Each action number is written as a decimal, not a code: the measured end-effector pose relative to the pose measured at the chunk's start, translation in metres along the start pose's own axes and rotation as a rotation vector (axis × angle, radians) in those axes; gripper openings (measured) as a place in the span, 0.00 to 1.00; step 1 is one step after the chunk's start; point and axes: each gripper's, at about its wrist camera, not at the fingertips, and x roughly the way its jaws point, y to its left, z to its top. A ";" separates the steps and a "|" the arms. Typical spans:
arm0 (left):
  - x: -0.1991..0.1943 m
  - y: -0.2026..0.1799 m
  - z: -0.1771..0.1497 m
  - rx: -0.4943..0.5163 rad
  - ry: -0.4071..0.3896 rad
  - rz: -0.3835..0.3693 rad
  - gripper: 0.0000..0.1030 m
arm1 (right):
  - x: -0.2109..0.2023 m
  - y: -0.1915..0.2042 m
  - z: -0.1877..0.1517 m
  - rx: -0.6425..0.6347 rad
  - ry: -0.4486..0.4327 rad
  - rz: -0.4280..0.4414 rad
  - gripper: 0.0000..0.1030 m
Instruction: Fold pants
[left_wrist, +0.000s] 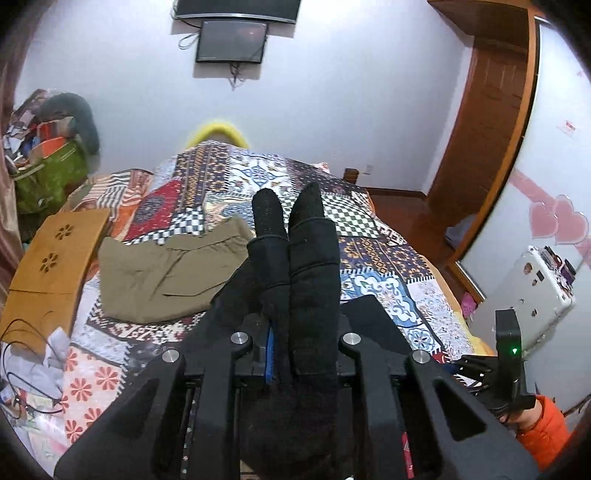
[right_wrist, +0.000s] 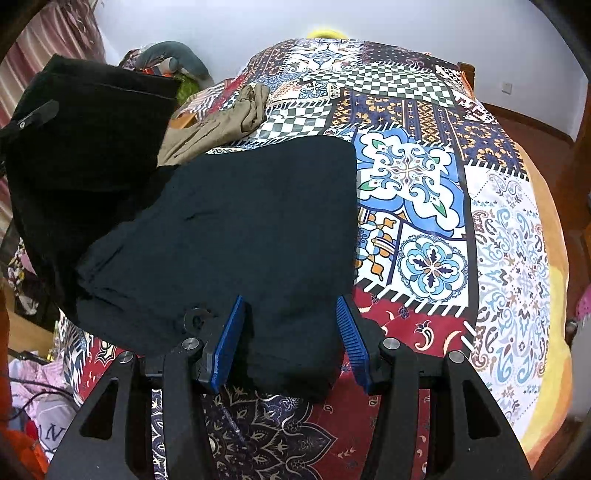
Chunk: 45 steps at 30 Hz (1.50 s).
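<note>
a: what is the step now, in your opinion?

b: on the bed (right_wrist: 424, 177), the black pants (right_wrist: 229, 236) lie as a wide dark panel. it begins between the jaws of the right gripper (right_wrist: 291, 325) and goes away from them, up and to their left. one part of the same cloth is lifted, left of these jaws. i judge it is the half that the left gripper (left_wrist: 291, 206) carries over for a fold.

a: are the jaws closed?

b: the left jaws are pressed nearly together, and black cloth covers both fingers and hangs down between them, so they pinch the pants. the right jaws stand spread, one blue pad on each side of the near edge. the pads do not press on it.

a: how to do it well?

b: i would close the right jaws on the near edge, or at least keep it down, so the flat layer does not slide. then bring the lifted half across with its edge over the far edge, low and slowly, so no crease is trapped.

a: and the long axis?

b: in the flat part it seems to run from the right jaws away, leaning to their left. which end is the waist i cannot tell. the khaki pants (left_wrist: 166, 277) lie beyond, left of the left jaws, already folded i think.
</note>
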 end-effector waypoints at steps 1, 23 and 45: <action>0.003 -0.004 0.002 0.001 0.003 -0.005 0.16 | 0.000 0.000 0.000 0.002 -0.002 0.002 0.47; 0.068 -0.118 -0.008 0.188 0.121 -0.235 0.16 | -0.013 -0.004 -0.003 0.021 -0.026 0.001 0.49; 0.053 -0.130 -0.027 0.187 0.222 -0.316 0.61 | -0.080 -0.041 -0.012 0.095 -0.160 -0.127 0.49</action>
